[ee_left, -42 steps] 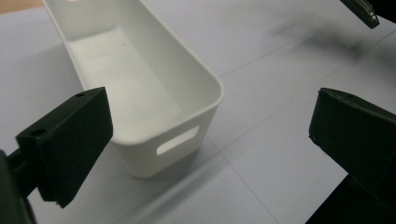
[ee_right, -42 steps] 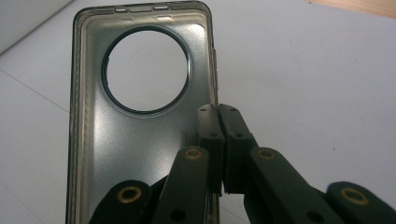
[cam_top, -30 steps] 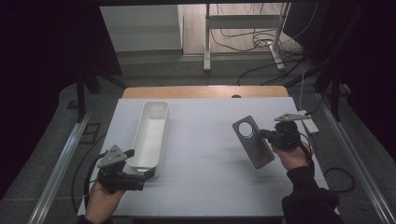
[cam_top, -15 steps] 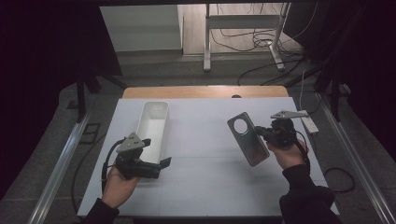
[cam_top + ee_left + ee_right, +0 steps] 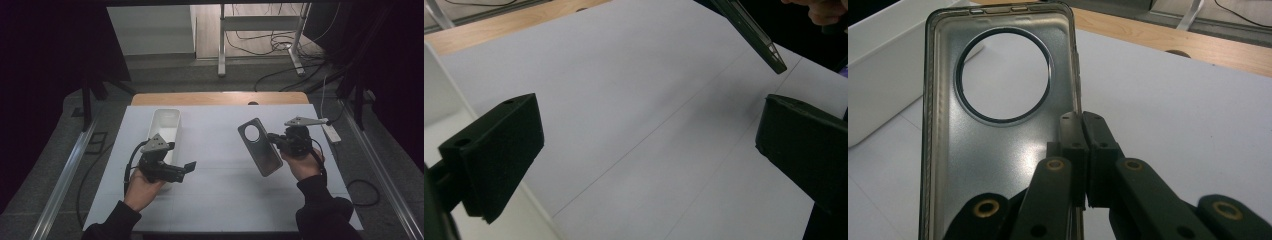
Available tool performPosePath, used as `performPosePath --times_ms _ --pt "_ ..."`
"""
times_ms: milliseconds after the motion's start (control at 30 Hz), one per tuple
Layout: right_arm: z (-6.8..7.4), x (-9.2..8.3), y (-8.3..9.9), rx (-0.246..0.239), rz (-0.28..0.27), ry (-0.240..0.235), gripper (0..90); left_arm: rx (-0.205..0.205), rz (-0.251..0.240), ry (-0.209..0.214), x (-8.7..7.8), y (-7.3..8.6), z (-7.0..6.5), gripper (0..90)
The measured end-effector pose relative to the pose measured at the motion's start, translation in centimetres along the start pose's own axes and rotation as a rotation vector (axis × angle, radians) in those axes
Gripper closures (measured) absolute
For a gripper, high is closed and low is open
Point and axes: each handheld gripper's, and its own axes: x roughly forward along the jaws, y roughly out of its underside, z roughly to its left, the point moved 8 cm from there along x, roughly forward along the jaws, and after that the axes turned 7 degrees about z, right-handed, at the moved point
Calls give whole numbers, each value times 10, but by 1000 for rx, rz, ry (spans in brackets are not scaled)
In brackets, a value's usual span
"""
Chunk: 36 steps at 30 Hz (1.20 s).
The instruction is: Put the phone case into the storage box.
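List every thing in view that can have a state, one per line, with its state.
Phone case: lifted off the table, tilted, gripped by one long edge, hollow side toward the right gripper view's camera.
Right claw: shut on the phone case's edge.
Left claw: open, nothing between its jaws.
White tray: lying on the table, open side up, nothing visible inside.

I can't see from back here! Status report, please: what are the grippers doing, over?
Right gripper shut on clear grey plastic phone case, held off the table. Left gripper open, empty, beside white rectangular plastic tray. Nothing between them.
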Motion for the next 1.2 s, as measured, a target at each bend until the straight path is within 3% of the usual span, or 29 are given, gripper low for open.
performPosePath --times_ms 467,1200 --pt "18 6 -10 -24 -27 -18 886 36 3 54 22 -15 -7 0" --pt "45 17 -23 -46 -53 -53 886 49 8 124 52 -36 -21 0"
